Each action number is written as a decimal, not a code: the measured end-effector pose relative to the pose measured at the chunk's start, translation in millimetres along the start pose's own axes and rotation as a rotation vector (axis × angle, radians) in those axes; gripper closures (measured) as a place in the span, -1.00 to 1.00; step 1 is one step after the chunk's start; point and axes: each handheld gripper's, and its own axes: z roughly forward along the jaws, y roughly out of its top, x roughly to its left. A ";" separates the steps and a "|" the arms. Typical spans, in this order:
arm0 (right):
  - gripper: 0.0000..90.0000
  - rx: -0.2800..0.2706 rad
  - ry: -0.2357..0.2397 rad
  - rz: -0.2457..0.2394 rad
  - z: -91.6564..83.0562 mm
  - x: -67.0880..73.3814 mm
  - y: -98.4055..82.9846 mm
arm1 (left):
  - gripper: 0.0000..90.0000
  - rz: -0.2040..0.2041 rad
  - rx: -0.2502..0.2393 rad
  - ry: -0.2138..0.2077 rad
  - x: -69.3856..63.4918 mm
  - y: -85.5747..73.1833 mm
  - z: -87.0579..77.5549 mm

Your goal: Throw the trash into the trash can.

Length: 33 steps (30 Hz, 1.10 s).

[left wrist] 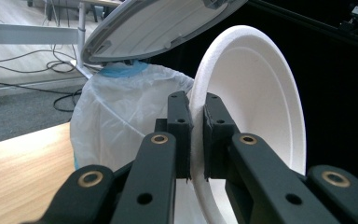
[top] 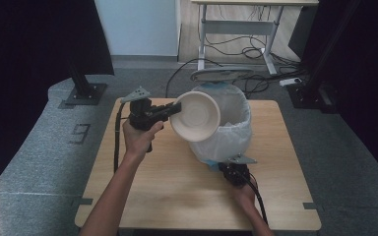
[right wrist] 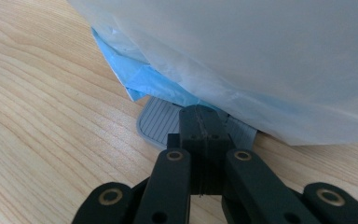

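Observation:
A white foam bowl [top: 197,117] [left wrist: 256,93] hangs tilted on its edge at the near-left rim of a bin lined with a white bag [top: 231,132] [left wrist: 121,112]. My left gripper [top: 176,109] [left wrist: 196,109] is shut on the bowl's rim. The bin's grey lid [top: 221,73] [left wrist: 158,23] stands raised behind it. My right gripper [top: 229,169] [right wrist: 199,116] is shut with nothing between its jaws, its tips resting on the bin's grey ribbed pedal [right wrist: 161,122] at the foot of the bin.
The bin stands at the far right of a wooden table [top: 177,187]. A blue liner [right wrist: 144,74] peeks out under the white bag [right wrist: 261,56]. Beyond the table are a desk frame [top: 236,29], floor cables and black stands.

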 end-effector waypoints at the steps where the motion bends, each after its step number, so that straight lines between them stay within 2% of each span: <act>1: 0.99 0.000 0.000 0.000 -0.1 0.0 0.0 | 0.86 0.002 0.000 0.000 -0.4 0.8 1.3; 26: 0.99 0.002 0.009 0.005 -0.4 -1.0 -0.2 | 0.86 0.003 0.025 -0.021 -4.3 10.8 40.8; 33: 0.99 0.002 0.010 0.006 -0.4 -1.1 -0.2 | 0.86 0.006 0.026 -0.020 -5.6 17.7 52.1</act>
